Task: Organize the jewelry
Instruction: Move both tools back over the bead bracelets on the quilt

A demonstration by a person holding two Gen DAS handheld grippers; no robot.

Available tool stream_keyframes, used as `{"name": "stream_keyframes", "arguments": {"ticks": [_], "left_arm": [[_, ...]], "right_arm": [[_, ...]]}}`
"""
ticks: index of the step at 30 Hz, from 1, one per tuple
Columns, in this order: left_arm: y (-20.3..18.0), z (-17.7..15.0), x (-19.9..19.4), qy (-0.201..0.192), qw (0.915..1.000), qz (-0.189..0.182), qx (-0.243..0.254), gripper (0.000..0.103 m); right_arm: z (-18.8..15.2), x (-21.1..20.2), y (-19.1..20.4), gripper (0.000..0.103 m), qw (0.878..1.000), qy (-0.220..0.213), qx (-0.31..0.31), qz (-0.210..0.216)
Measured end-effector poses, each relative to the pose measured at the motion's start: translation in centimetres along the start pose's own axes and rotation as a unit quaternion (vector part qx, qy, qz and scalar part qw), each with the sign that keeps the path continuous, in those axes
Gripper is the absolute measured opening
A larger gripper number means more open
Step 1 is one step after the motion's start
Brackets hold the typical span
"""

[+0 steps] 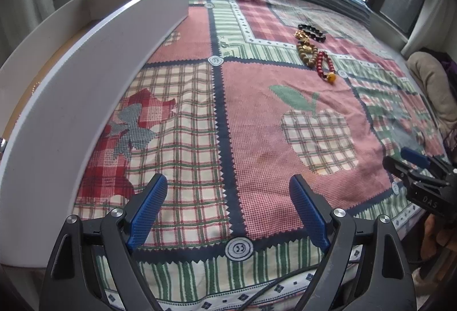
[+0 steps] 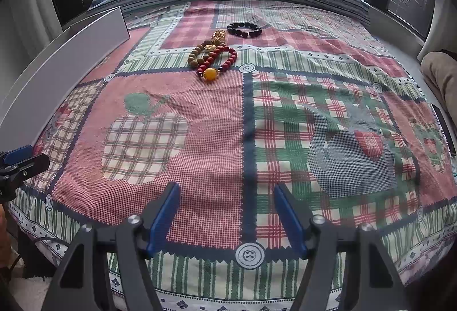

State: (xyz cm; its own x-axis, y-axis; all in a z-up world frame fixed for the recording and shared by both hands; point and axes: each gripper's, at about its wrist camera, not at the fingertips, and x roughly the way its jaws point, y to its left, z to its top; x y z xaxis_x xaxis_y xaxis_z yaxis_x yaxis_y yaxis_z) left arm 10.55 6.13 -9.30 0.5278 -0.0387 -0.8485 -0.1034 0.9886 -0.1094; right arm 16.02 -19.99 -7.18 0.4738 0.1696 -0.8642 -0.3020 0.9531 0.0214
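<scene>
**Nothing sorted yet**

We hold the left gripper and right gripper spread and empty, both near the patchwork cloth's front edge. The red bracelet, tan bracelet and black bracelet lie clustered far across the cloth. The white box sits off its left edge; we judge every piece remains to move.

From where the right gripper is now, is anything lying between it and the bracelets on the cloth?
Nothing visible does. Between the open right gripper and the red bracelet, the nearest of the bracelets, lies only bare patterned cloth. The white tray stands off to the left side.
</scene>
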Motion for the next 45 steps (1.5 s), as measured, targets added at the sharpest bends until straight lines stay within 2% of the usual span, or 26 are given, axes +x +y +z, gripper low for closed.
{"name": "stream_keyframes", "arguments": {"ticks": [31,45], "left_arm": [[-0.8,0.8,0.8,0.004,0.9999,-0.004,0.008,0.088],[-1.0,3.7,-0.8,-0.026,0.9993,0.002,0.026,0.088]], "right_arm": [[0.3,-0.8,0.1,0.072,1.0,-0.01,-0.012,-0.009],[0.8,-2.2,-0.8,0.072,1.0,-0.026,-0.003,-0.01]]}}
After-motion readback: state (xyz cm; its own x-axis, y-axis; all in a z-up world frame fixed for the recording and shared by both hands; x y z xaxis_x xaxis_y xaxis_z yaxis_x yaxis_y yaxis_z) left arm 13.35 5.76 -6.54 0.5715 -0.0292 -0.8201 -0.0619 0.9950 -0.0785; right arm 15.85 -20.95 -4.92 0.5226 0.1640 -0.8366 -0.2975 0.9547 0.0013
